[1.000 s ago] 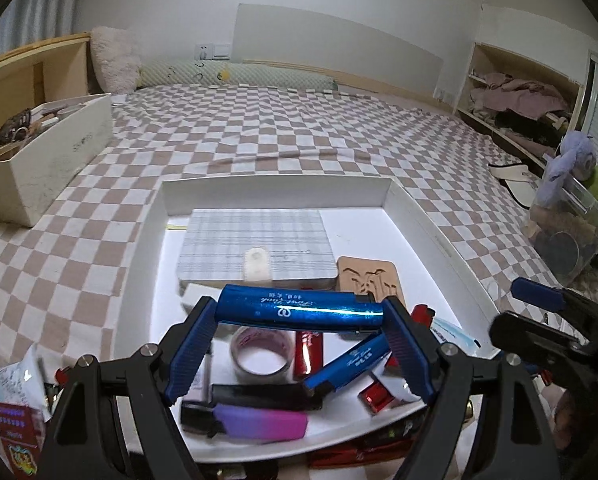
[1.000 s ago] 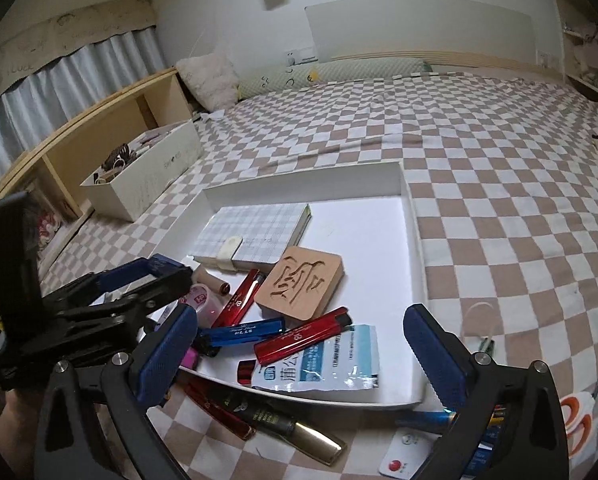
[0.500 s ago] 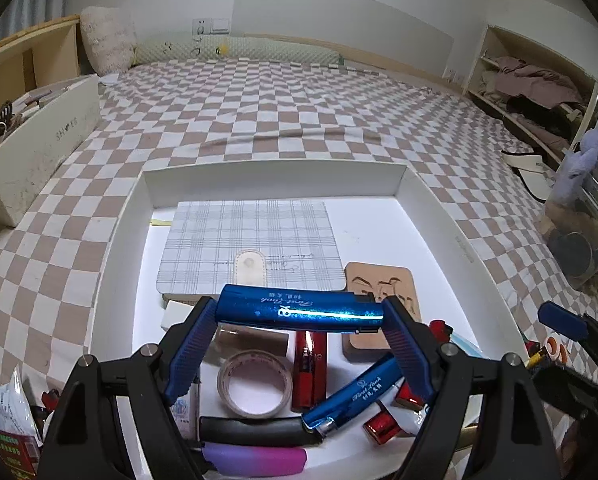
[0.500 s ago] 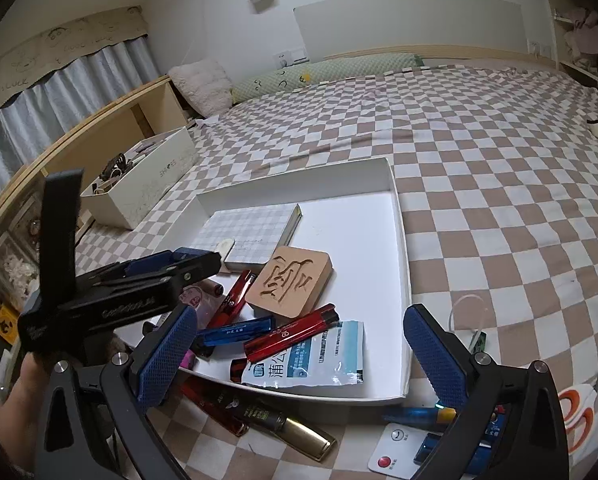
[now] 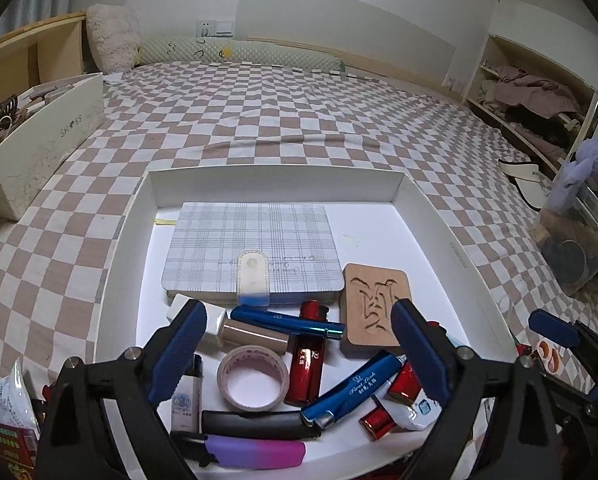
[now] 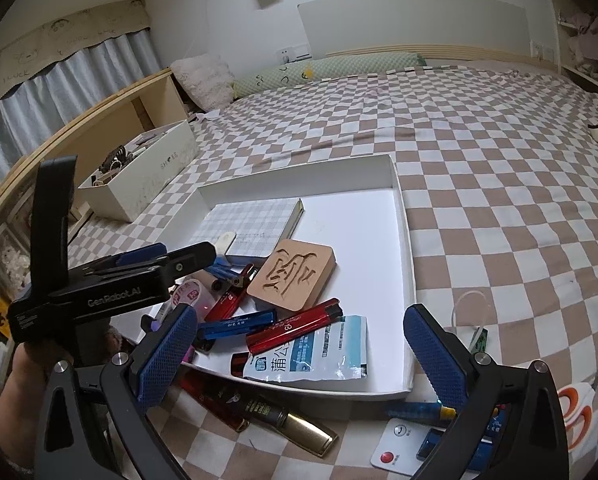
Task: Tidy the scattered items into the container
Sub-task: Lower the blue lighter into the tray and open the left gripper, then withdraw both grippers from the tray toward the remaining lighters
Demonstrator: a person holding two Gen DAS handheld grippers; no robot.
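Now left claw (image 5: 299, 340) wide, empty over white tray (image 5: 275, 184); right claw (image 6: 299, 348) wide, empty; near tray rim hidden

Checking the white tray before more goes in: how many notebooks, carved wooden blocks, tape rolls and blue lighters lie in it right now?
Plaid notebook: 1
Carved wooden block: 1
Tape roll: 1
Blue lighters: 2
Total: 5
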